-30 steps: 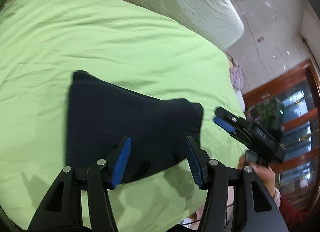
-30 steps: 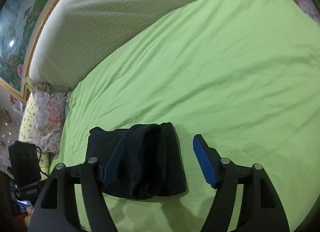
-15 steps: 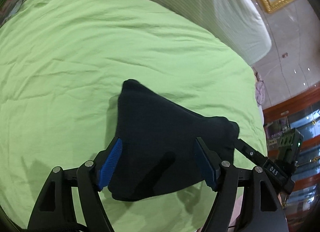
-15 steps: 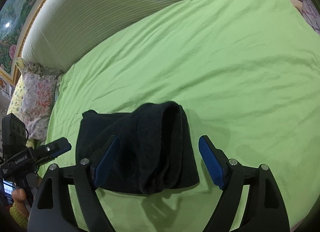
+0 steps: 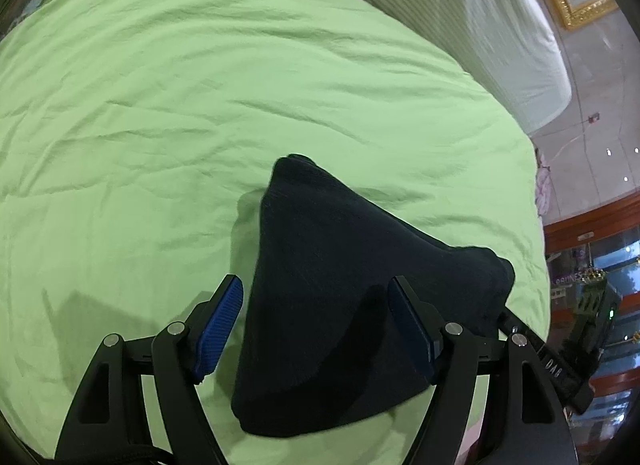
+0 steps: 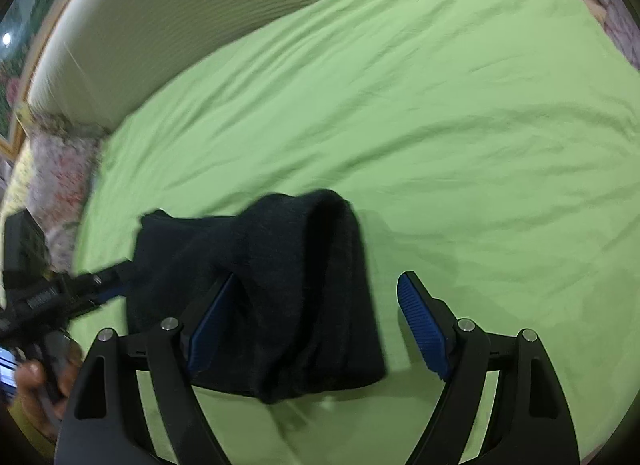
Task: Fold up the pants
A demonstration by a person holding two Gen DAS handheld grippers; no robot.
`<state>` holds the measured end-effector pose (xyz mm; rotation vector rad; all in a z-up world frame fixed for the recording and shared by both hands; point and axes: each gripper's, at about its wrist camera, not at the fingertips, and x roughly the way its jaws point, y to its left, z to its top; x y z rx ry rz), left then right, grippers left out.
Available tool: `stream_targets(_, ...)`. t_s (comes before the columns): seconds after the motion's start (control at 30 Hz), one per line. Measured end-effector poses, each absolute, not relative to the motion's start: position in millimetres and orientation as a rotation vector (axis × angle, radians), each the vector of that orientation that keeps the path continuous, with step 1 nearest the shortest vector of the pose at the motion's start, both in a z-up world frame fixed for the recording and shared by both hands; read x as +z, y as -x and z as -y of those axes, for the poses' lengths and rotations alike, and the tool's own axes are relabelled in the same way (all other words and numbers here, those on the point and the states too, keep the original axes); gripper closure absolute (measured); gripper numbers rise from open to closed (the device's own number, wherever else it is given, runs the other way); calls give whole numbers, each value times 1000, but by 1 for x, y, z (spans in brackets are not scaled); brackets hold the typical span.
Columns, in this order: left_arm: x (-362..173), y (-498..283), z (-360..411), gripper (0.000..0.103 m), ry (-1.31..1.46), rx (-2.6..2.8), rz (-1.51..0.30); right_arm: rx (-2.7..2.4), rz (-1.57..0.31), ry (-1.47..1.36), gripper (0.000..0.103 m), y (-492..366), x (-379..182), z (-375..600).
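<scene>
Lying folded into a thick dark bundle, the pants point(image 5: 352, 297) rest on the green bedsheet point(image 5: 200, 85) close to the bed's near edge, with wide open sheet stretching beyond them toward the striped headboard point(image 6: 208, 5). No box, basket or other container shows in either view. The left gripper point(image 5: 316, 325) hangs over the bundle with its blue pads spread wide and clear of the cloth; the right gripper point(image 6: 316, 321) likewise stands wide, holding nothing, its left pad over the pants and its right pad over bare sheet. In the right wrist view the rounded fold faces the camera. A flowered pillow point(image 6: 56, 169) sits at the bed's side edge, and a hand point(image 6: 28, 389) shows at the lower left.
</scene>
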<state>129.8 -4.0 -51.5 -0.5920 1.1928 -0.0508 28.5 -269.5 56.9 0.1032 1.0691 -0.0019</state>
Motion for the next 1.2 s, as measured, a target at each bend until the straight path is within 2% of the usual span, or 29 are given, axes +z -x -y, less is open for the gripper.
stream_targets(0.57,-94,-162,-4,27,534,-8,-1236,-11,-1079,-63,19,-21,32,302)
stream_targets(0.8,-85,-153,-10,28,596,-39,-1242,-13,-1084,-59,14,-24,31,303)
stream_targets(1.03,-67,-132,-12,29,640,-65,-1239,108,-1073,-170,13,-21,54,293)
stream_targets(1.2,-70,-124,-7,29,649,-79,-1261,159,-1111,-161,13,-34,44,273)
